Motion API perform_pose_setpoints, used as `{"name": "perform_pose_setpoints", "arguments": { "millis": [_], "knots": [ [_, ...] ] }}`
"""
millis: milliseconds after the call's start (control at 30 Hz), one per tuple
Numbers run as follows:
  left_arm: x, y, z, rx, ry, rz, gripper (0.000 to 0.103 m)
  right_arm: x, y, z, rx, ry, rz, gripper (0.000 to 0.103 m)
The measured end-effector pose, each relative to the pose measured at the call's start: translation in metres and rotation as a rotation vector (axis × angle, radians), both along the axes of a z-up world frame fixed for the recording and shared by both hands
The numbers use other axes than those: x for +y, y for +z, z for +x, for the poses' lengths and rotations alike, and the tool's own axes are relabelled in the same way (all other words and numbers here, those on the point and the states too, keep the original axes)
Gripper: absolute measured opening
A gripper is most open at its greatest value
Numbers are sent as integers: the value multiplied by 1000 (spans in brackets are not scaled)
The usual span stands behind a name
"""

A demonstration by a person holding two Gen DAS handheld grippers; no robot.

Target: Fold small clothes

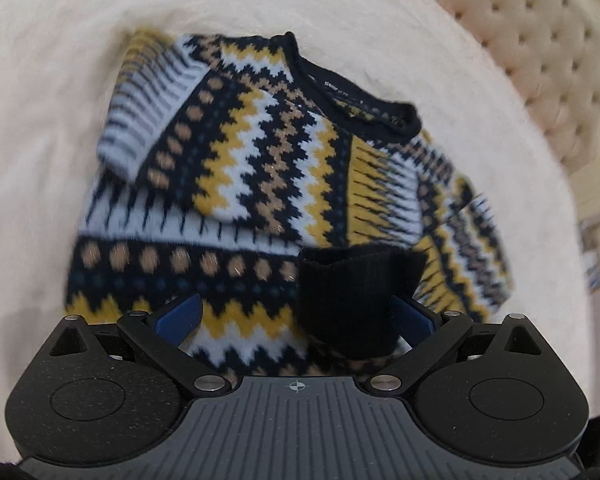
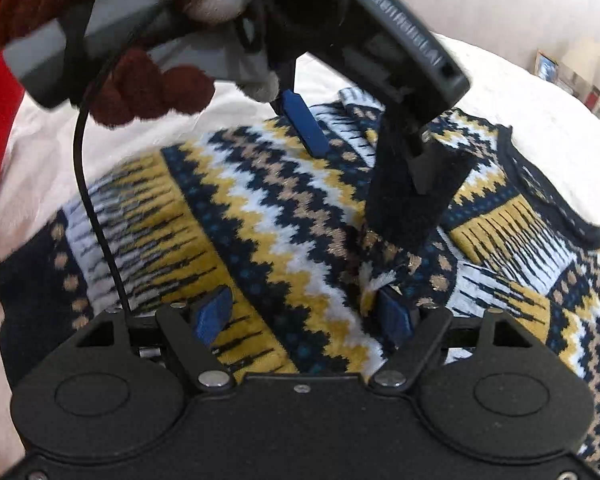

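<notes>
A small knit sweater (image 1: 260, 168) with navy, yellow, white and tan zigzag bands lies on a cream fleece blanket (image 1: 52, 120); its collar (image 1: 356, 100) points to the upper right. One sleeve is folded across the body. My left gripper (image 1: 296, 312) is open, and the sleeve's black cuff (image 1: 348, 296) hangs over its right finger. In the right wrist view the left gripper (image 2: 364, 148) shows from the side, with the cuff (image 2: 412, 200) draped on one finger. My right gripper (image 2: 304, 312) is open just above the sweater (image 2: 240, 220), its right finger touching a raised fold.
A tufted cream headboard (image 1: 540, 60) runs along the upper right. A red-brown knit glove (image 2: 140, 88) holds the left gripper's handle, with a black cable (image 2: 100, 216) hanging down. Small items (image 2: 572, 80) stand far right.
</notes>
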State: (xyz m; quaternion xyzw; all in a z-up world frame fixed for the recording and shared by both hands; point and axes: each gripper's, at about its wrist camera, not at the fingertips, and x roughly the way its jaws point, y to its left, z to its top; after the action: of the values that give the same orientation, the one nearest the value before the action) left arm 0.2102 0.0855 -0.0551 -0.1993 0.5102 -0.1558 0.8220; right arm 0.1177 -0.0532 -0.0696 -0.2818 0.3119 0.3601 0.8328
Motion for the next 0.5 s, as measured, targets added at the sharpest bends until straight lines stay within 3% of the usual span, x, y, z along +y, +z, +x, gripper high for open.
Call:
{"name": "perform_pose_setpoints", "arguments": {
  "millis": [67, 333, 500],
  "knots": [
    [7, 0, -4, -4, 22, -62, 101, 2, -1, -2, -6, 10, -24, 81],
    [16, 0, -16, -26, 37, -167, 101, 1, -1, 0, 14, 9, -27, 81],
    [16, -12, -20, 24, 27, -145, 100, -3, 2, 3, 21, -6, -2, 80]
  ]
}}
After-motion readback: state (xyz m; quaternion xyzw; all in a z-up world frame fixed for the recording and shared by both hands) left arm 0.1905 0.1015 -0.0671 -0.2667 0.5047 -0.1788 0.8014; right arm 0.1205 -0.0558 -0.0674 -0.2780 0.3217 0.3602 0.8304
